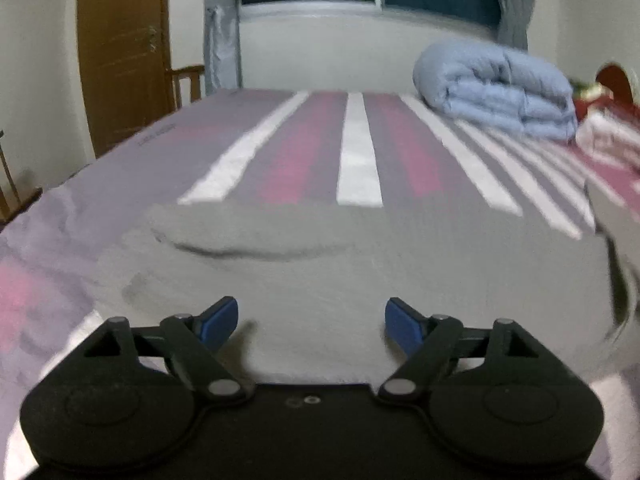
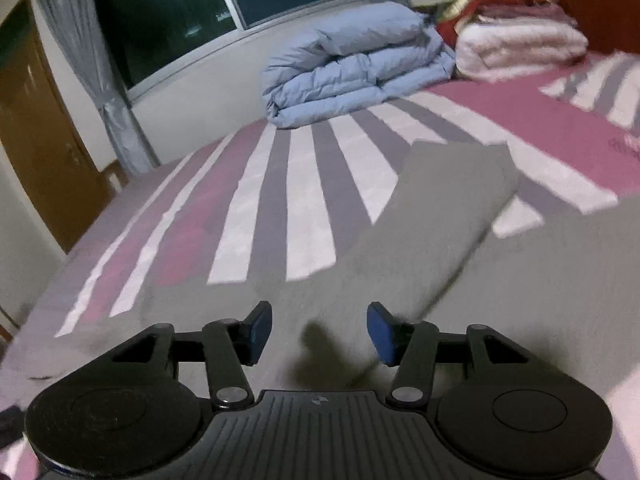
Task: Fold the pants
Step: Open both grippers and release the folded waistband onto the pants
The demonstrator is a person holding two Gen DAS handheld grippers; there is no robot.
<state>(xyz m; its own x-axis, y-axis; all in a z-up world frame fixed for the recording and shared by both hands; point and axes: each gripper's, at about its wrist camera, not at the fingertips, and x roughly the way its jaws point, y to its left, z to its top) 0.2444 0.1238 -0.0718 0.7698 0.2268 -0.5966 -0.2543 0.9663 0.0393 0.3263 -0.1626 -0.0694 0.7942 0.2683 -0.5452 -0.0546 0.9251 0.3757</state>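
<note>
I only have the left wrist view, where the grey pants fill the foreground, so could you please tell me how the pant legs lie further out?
Observer: In the right wrist view, one leg of the grey pants is a raised band running away toward the pink part of the striped bedsheet.
Operator: Thank you. Is the right gripper holding it?
Observer: No, the right gripper is open above the cloth, with nothing between its blue pads.
Operator: And is anything beyond the blue duvet?
Observer: Yes, a stack of folded white and red bedding sits right beside the folded blue duvet, near the headboard.
</note>
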